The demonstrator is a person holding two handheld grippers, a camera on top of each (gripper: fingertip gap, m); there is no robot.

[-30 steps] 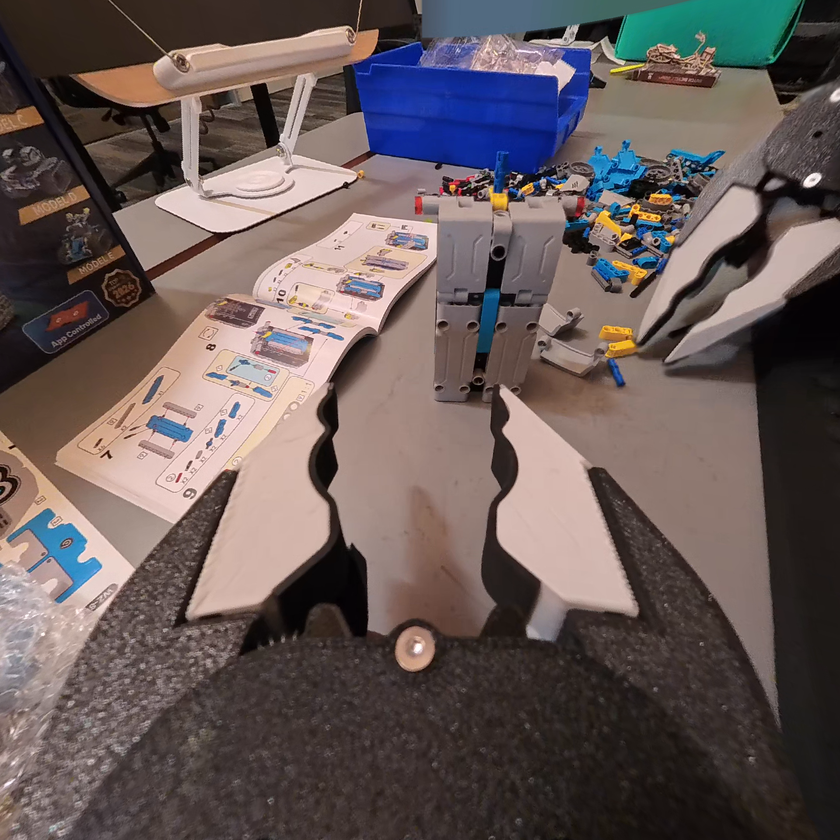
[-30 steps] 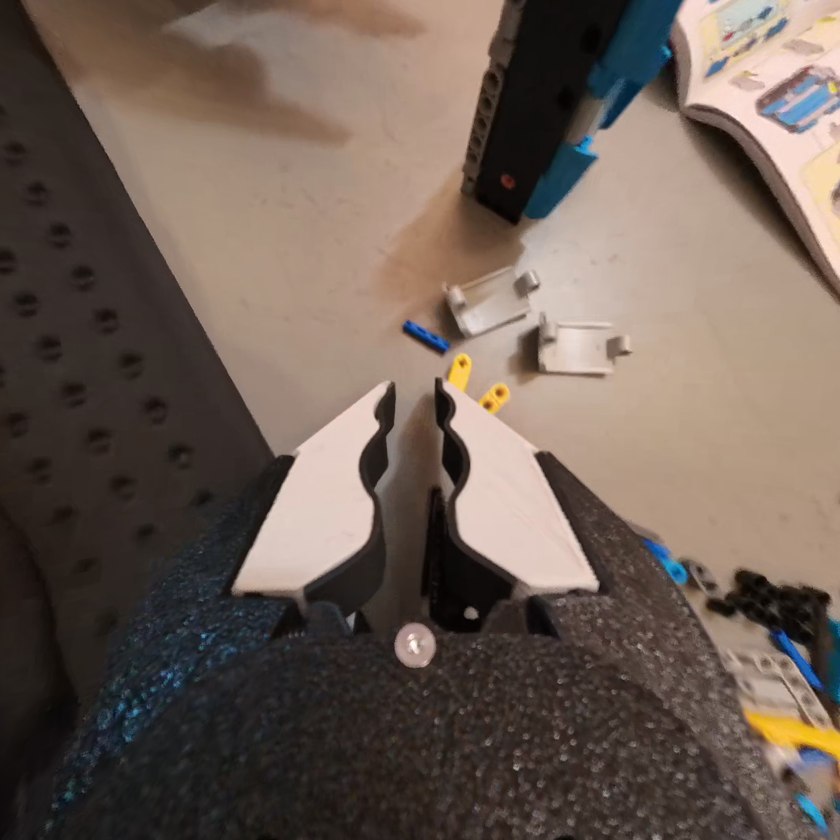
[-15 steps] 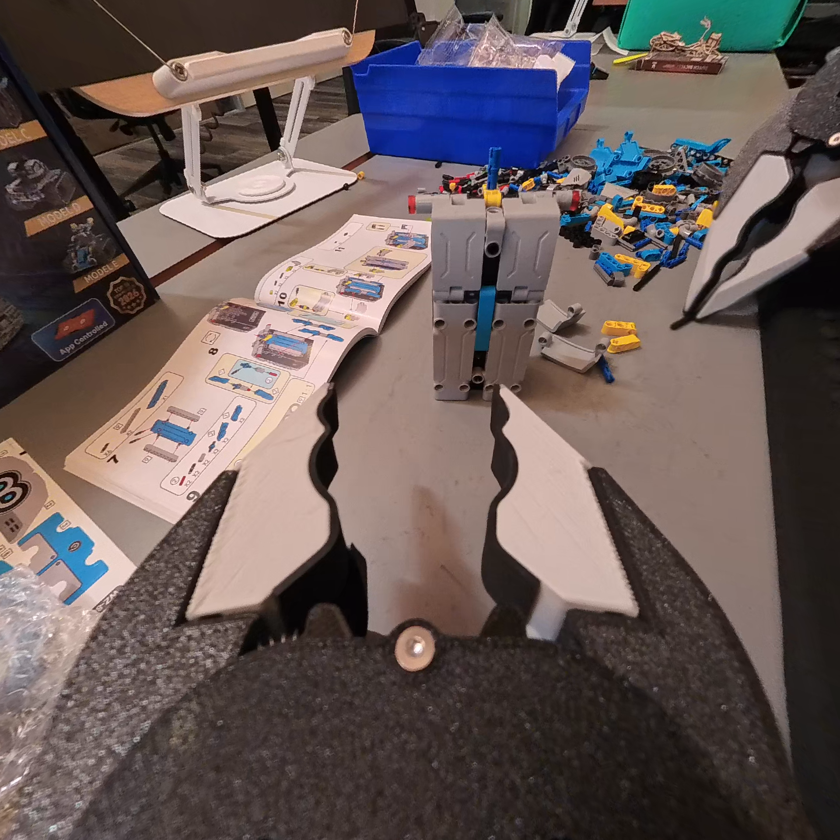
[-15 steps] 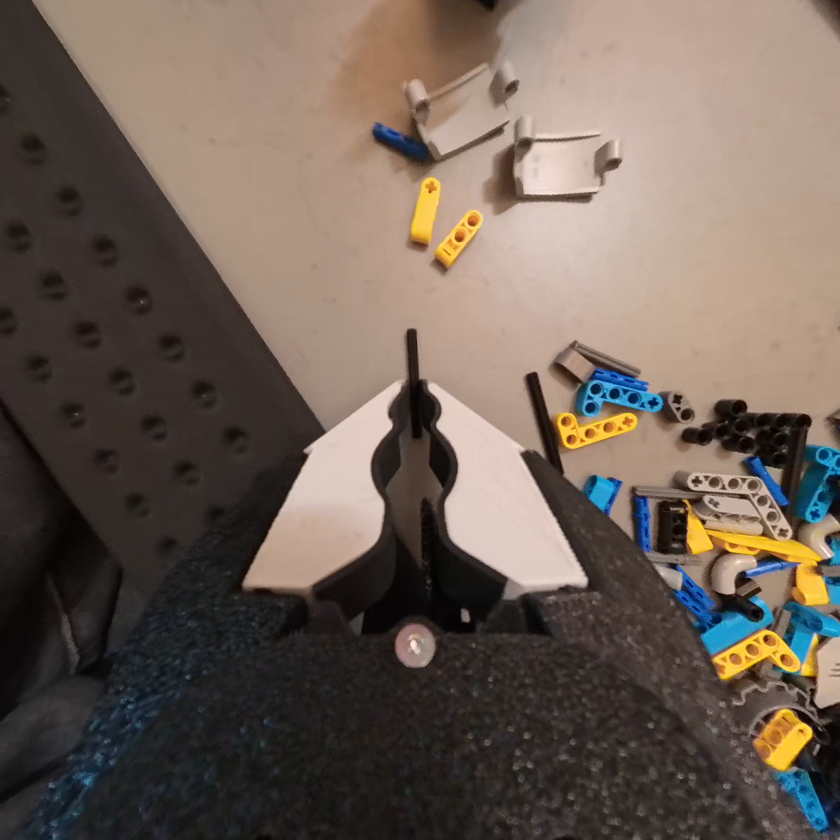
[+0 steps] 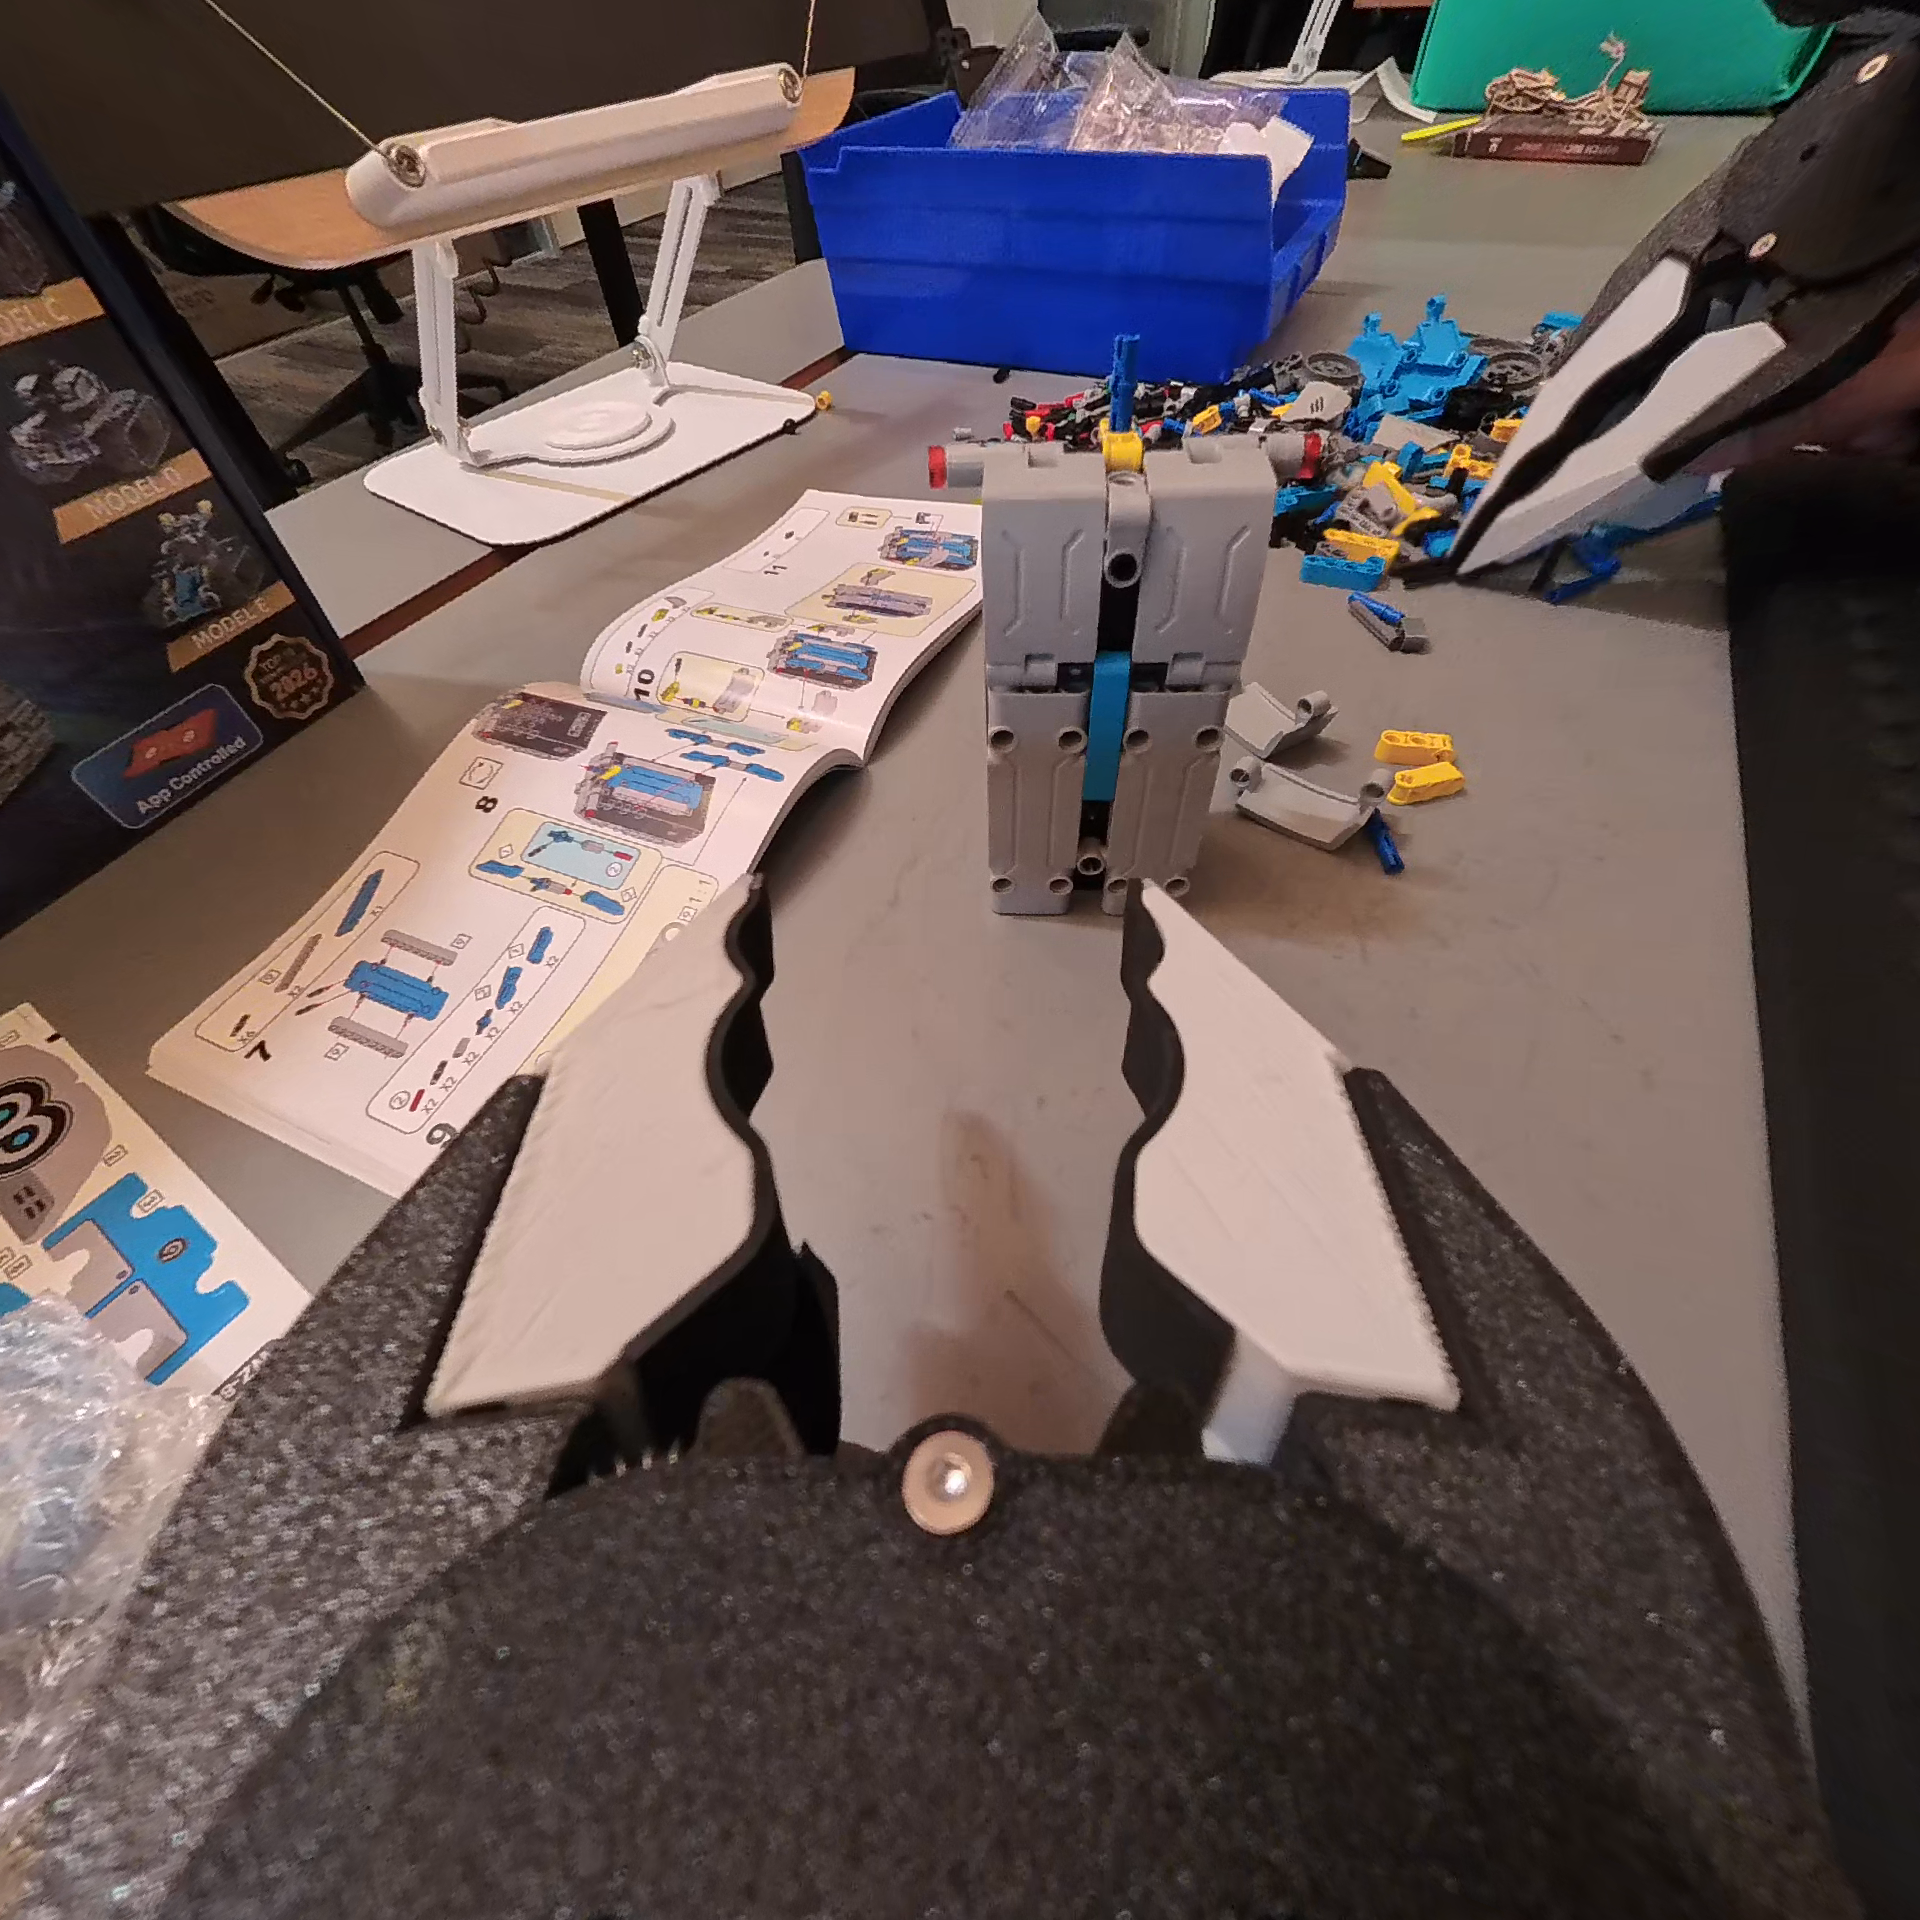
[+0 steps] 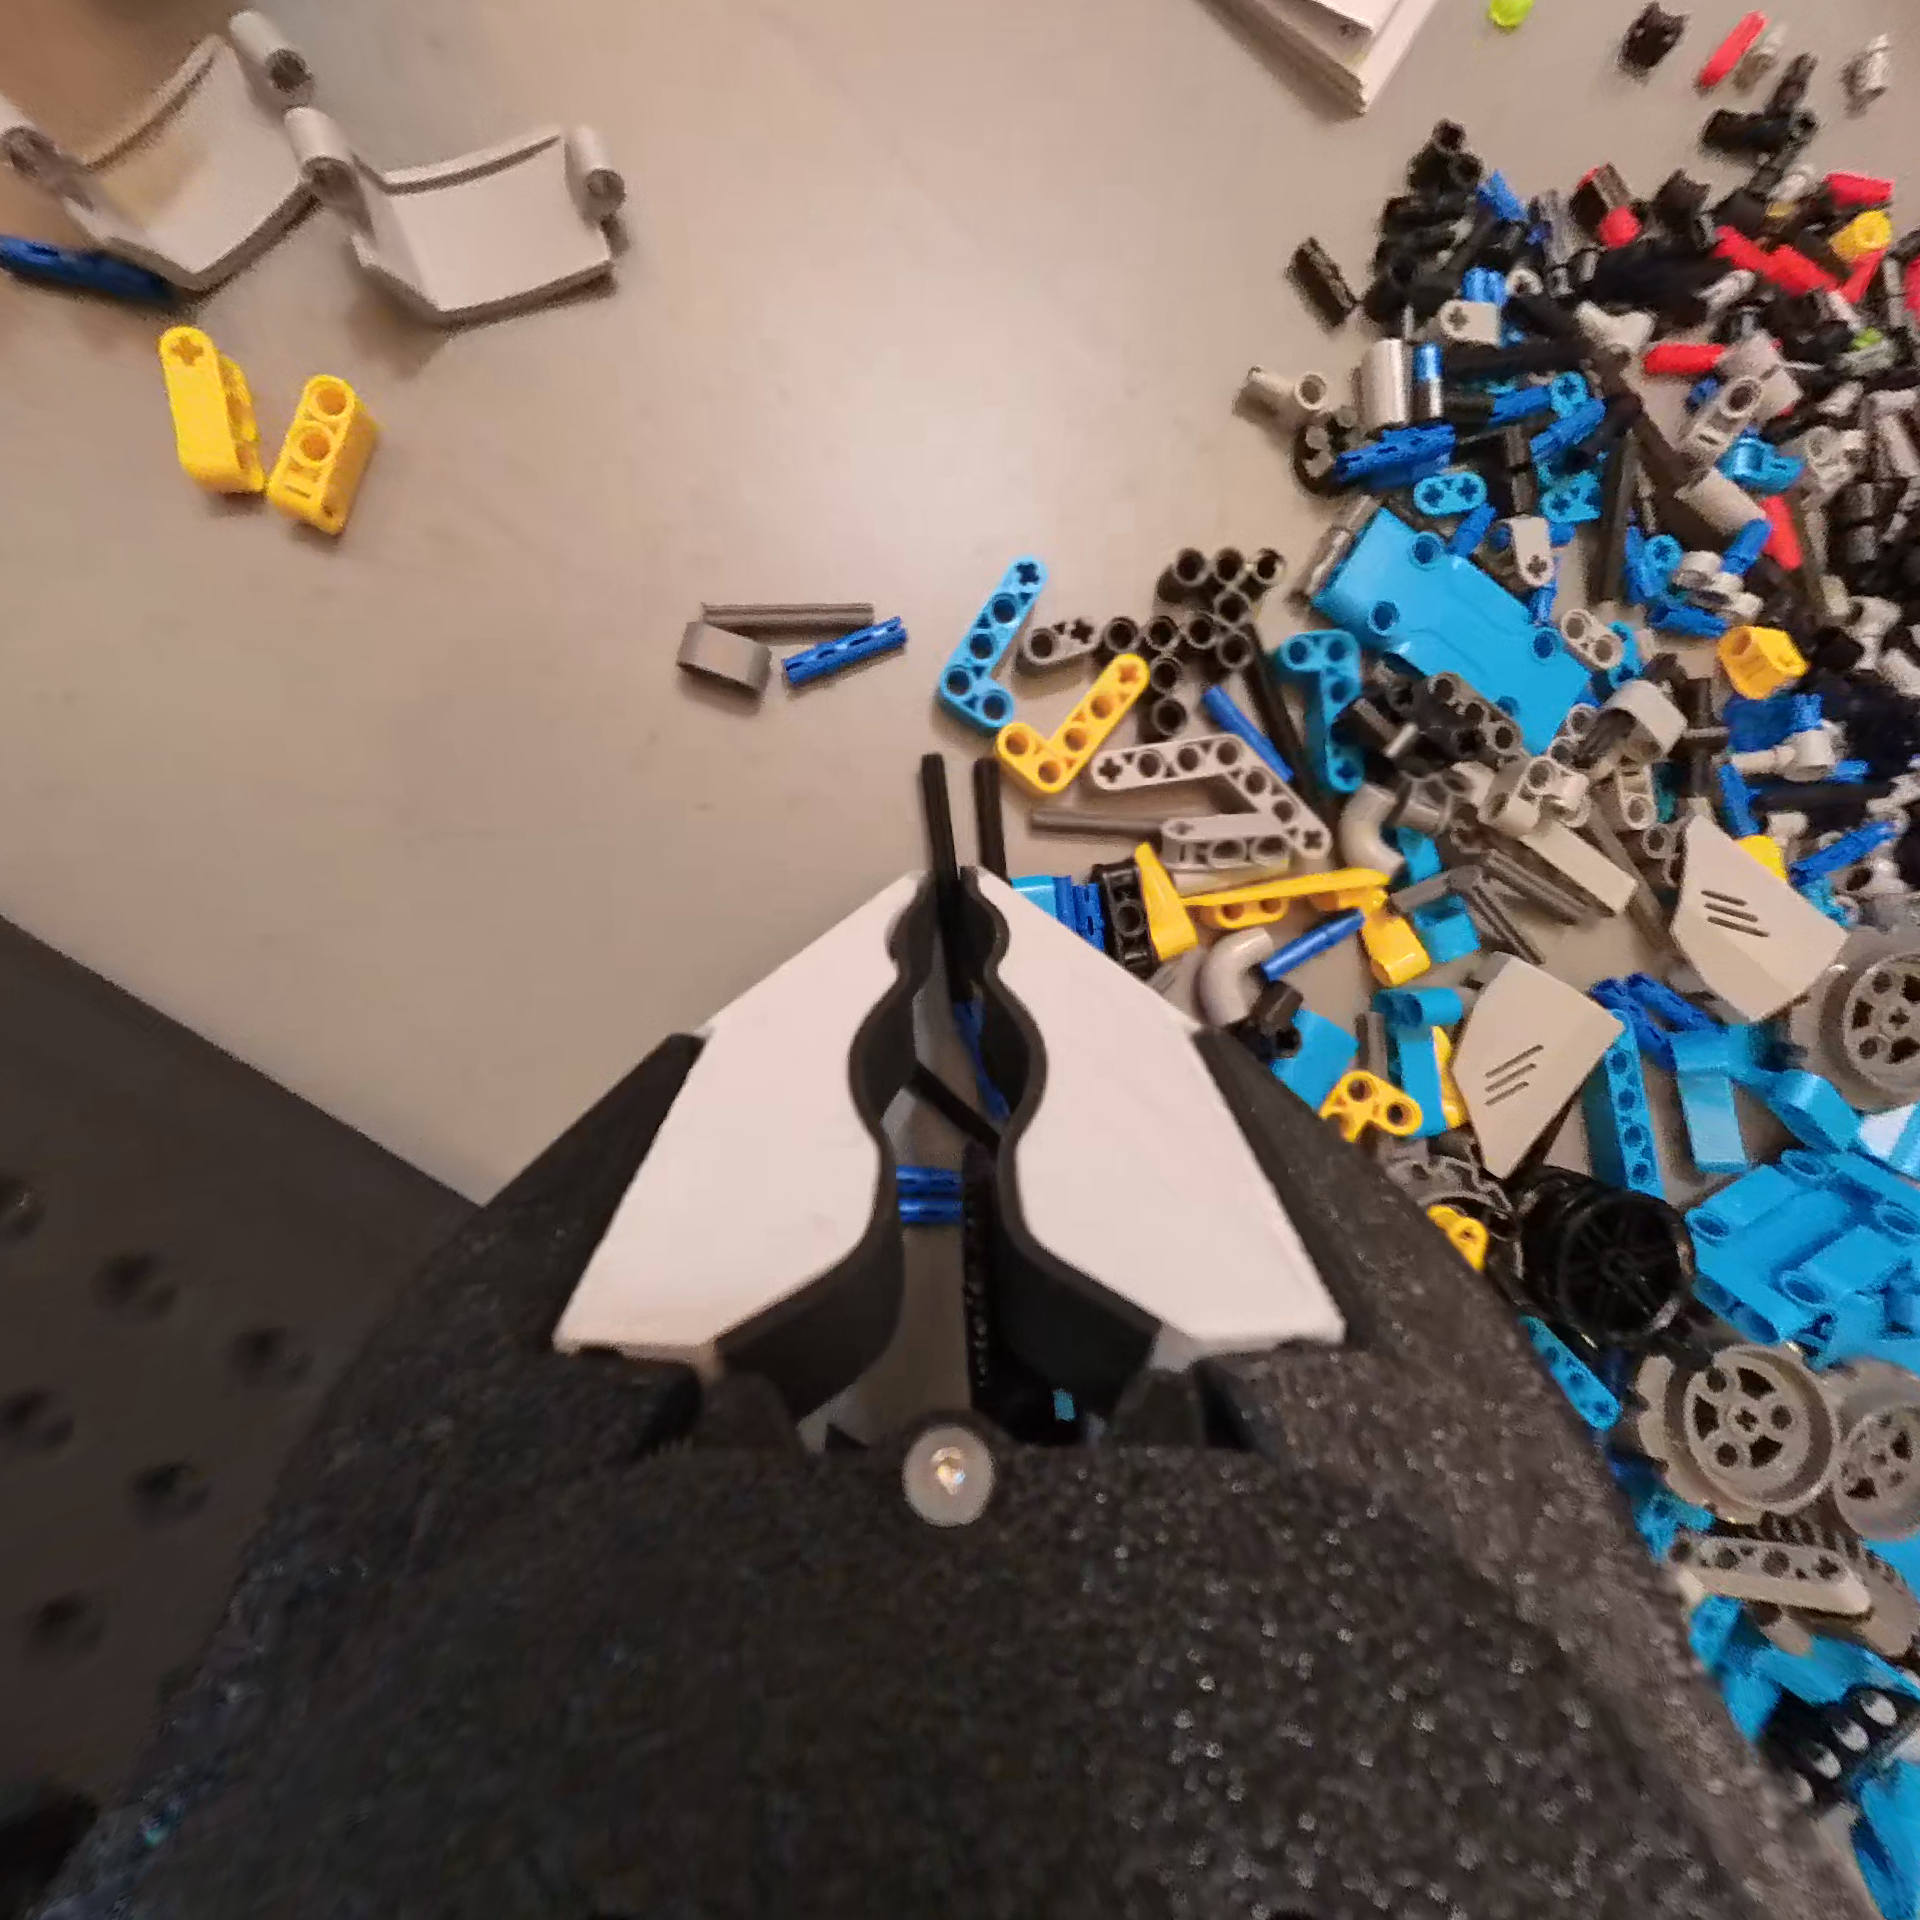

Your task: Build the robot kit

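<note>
Left gripper [image 5: 940, 914] hangs low over the grey table [image 5: 1558, 1039], fingers wide apart and holding nothing; the gap between them lines up on the upright grey block assembly [image 5: 1117, 675], which stands just ahead of the tips and is not touched. An open instruction booklet [image 5: 582, 821] lies to the left of the assembly, a blue bin [image 5: 1060, 249] and a white desk lamp [image 5: 582, 291] stand farther back. Two curved grey panels [image 5: 1294, 779], two yellow connectors [image 5: 1423, 764] and a small blue pin lie just right of the assembly. Right gripper [image 6: 951, 883] has its fingers closed together on a thin black rod [image 6: 940, 821], which sticks out past the tips; grip sits near the rod's lower part, so the far end is free. It hovers at the near edge of the loose pile of parts [image 6: 1507, 779], with a second black rod lying just beside the held one. Judgement: the rod is slim and smooth, so it could pivot in the pinch; a firm, steady squeeze and slow travel would keep it straight. The tall assembly looks narrow at the base and could tip if pushed from one side, so the open fingers would best close evenly on both flanks.
</note>
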